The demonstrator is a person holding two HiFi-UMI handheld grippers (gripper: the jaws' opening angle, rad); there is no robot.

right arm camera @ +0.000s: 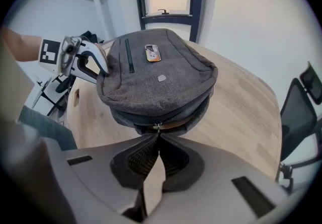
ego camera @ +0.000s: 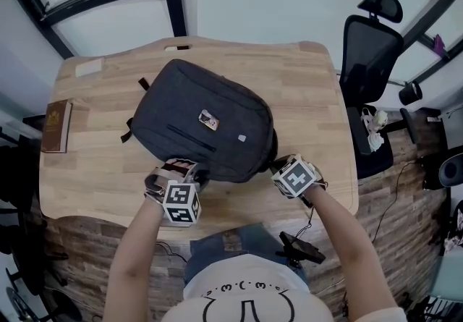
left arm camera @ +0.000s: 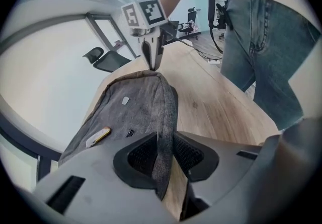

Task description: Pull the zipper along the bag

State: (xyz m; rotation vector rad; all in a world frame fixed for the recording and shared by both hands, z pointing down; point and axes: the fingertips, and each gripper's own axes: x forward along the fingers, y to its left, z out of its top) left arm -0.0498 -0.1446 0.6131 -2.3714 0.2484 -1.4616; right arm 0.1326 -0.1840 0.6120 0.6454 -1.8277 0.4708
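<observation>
Backpack (ego camera: 206, 121), grey woven cloth, rounded, on plank table (ego camera: 311, 111); my left claw (left arm camera: 165, 153) pinches its fabric edge; my right claw (right arm camera: 157, 140) clamps its small metal zipper pull (right arm camera: 157, 127).

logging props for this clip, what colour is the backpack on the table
Dark grey, a heathered woven fabric: the backpack shows best in the right gripper view.

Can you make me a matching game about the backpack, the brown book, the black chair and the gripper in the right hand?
1 backpack
2 brown book
3 black chair
4 right hand-held gripper

A shut on the zipper pull
B middle of the table
C beside the table
D table's left edge

Pairs: 1-B, 2-D, 3-C, 4-A
</observation>
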